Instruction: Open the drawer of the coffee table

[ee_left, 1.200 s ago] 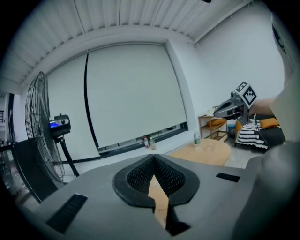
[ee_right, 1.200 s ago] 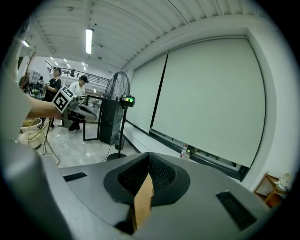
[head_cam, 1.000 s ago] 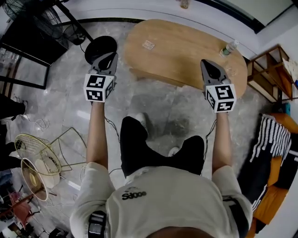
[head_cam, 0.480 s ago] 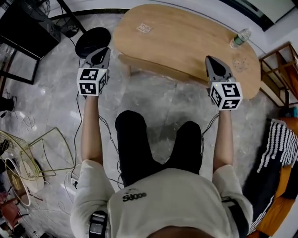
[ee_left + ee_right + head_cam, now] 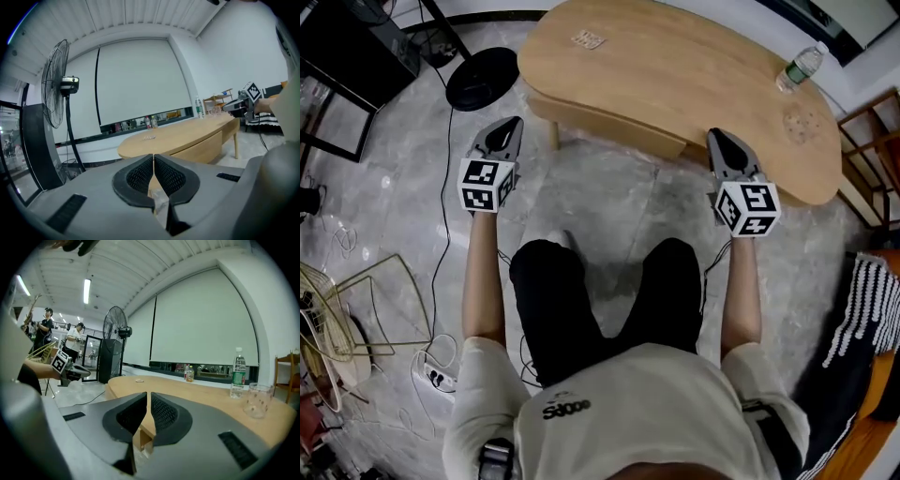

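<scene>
The drawer [image 5: 609, 127] under the counter [image 5: 675, 66] is closed, untouched, with left tool [image 5: 512, 125] and right tool [image 5: 716, 139] pressed together, empty, on its near side; pulling remains

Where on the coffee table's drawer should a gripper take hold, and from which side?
Probably the lower edge of the drawer front, approached from the person's side, low under the tabletop. The front is a plain curved panel with no visible handle, so its bottom lip seems the only purchase.

Both arms straight forward; left tongs [image 5: 508, 129] and right tongs [image 5: 719, 142] closed, empty.
</scene>
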### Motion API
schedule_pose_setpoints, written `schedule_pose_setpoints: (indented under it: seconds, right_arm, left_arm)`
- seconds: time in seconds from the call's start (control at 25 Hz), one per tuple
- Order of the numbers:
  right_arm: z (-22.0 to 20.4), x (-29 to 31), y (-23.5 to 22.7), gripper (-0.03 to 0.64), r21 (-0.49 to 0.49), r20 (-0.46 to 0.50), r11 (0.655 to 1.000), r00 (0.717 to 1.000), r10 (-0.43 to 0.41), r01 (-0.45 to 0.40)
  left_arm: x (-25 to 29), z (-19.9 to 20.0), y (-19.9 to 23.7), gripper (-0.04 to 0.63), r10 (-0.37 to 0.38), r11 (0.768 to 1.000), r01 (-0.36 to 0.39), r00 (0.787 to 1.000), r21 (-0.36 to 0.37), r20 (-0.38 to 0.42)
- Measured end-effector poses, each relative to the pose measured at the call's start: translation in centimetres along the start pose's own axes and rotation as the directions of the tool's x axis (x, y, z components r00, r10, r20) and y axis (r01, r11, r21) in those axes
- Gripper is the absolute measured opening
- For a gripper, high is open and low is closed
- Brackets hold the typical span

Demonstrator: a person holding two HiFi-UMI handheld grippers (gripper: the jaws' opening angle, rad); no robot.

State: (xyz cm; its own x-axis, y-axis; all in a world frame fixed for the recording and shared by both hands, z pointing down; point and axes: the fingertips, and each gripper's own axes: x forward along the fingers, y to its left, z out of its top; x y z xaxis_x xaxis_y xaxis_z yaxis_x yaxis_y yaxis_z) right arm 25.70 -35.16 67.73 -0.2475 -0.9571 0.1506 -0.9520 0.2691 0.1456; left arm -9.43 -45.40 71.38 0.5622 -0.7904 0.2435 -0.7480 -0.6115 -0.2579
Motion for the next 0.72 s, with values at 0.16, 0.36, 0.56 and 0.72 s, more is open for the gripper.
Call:
schedule_pose_setpoints:
  seconds: [0.16, 0.36, 0.56, 0.72]
  right_arm:
    - [-2.6, -0.3, 1.6, 0.010, 0.003, -0.036, 1.000, 0.999, 0.014, -0.014]
    - [-5.3, -0.6, 2.4, 0.032, -0.012, -0.098, 1.000, 0.995, 0.017, -0.018]
    - [-6.8, -0.3, 3.9, 0.092, -0.012, -0.133, 0.999, 0.990, 0.049, -0.051]
    - [-8.8, 0.6, 4.3, 0.140, 0.021, -0.173, 0.998, 0.983, 0.064, -0.061]
  left_arm:
    - [0.5, -1.4, -0.8, 0.026, -0.037, 0.999, 0.037, 0.999, -0.002, 0.023]
    - [1.7, -3.7, -1.9, 0.110, -0.068, 0.998, 0.068, 0.997, -0.018, -0.020]
    - [2.8, -6.1, -1.5, 0.141, -0.049, 0.995, 0.043, 0.997, -0.093, -0.067]
    - [3.8, -7.5, -1.7, 0.219, -0.080, 0.991, 0.071, 0.994, -0.117, -0.077]
